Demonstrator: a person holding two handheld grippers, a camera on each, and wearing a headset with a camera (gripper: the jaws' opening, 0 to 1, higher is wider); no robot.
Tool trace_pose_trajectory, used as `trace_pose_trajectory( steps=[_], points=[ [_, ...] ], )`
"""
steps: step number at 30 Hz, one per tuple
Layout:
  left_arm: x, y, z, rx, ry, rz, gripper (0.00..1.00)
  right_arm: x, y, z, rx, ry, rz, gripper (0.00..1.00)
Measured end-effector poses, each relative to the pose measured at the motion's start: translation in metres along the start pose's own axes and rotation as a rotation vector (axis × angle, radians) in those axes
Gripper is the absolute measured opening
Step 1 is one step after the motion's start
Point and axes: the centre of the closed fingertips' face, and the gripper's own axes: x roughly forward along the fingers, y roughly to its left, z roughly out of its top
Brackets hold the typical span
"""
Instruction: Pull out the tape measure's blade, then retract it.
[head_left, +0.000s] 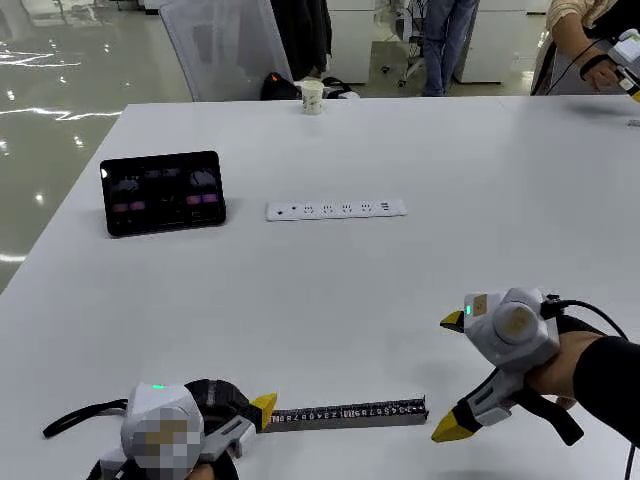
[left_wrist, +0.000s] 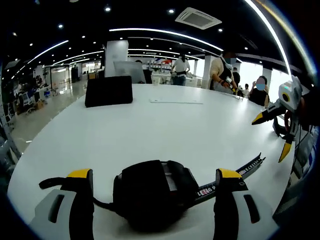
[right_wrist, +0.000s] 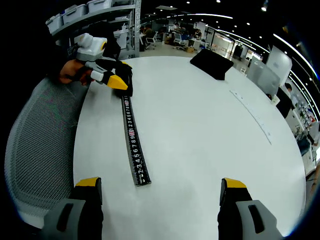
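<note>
Across nearly all of the head view, a white table (head_left: 330, 290). At left centre of it, a black tablet (head_left: 163, 192), tilted up toward the camera, screen dimly lit. Just right of the tablet, a white power strip (head_left: 336, 209), lying flat, well apart from the things along the bottom edge.

At lower right of the head view, the right gripper (head_left: 450, 375), held in a hand, its 2 yellow-tipped jaws spread wide with nothing between them. Same in the right gripper view: tips far apart over bare tabletop.

At lower left of the head view, the left gripper (left_wrist: 154, 175), jaws likewise spread, 1 on each side of the tape measure (left_wrist: 152, 192). In the left gripper view, gaps on both sides of the black case, so apparently not pressing on it, though hard to confirm from the head view. Case resting on the table, with a black strap (head_left: 85, 413) trailing off to the left.

Out of the case, the blade (head_left: 345, 412), flat on the table, numbers up, running right along the bottom of the head view. End hook near the right gripper's lower jaw tip, not touching. In the right gripper view, a dark strip from upper left down to just right of the left-hand jaw tip.

At top centre of the head view, at the table's far edge, a small paper cup (head_left: 312, 96), upright.
</note>
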Motion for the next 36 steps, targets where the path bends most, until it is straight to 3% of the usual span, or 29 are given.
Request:
trace_pose_trajectory(
  steps=[2, 6, 9, 13, 15, 24, 27, 30, 36],
  points=[
    [0.000, -0.002, 0.000, 0.006, -0.008, -0.011, 0.99, 0.003, 0.001, -0.004, -0.019, 0.020, 0.016, 0.90],
    [0.000, -0.007, -0.005, 0.002, 0.002, -0.037, 0.99, 0.010, 0.003, -0.007, -0.021, 0.036, 0.039, 0.88],
    [0.000, -0.009, -0.004, -0.020, -0.010, -0.057, 0.99, 0.013, 0.008, -0.010, -0.068, 0.064, 0.062, 0.75],
    [0.000, -0.007, -0.013, 0.052, 0.022, -0.054, 0.99, 0.020, 0.016, -0.013, -0.073, 0.096, 0.111, 0.66],
    [0.000, -0.005, -0.010, 0.016, 0.016, -0.052, 0.99, 0.023, 0.019, -0.014, -0.092, 0.111, 0.118, 0.59],
    [-0.001, -0.005, -0.009, 0.013, 0.012, -0.054, 0.99, 0.030, 0.026, -0.015, -0.113, 0.136, 0.156, 0.37],
    [-0.001, -0.006, -0.008, 0.012, 0.008, -0.054, 0.99, 0.031, 0.027, -0.018, -0.116, 0.153, 0.165, 0.32],
    [-0.001, -0.007, -0.010, 0.058, 0.018, -0.054, 0.99, 0.032, 0.029, -0.019, -0.124, 0.160, 0.172, 0.29],
    [-0.001, -0.008, -0.007, 0.051, 0.009, -0.060, 0.99, 0.032, 0.031, -0.020, -0.158, 0.178, 0.183, 0.23]
  ],
)
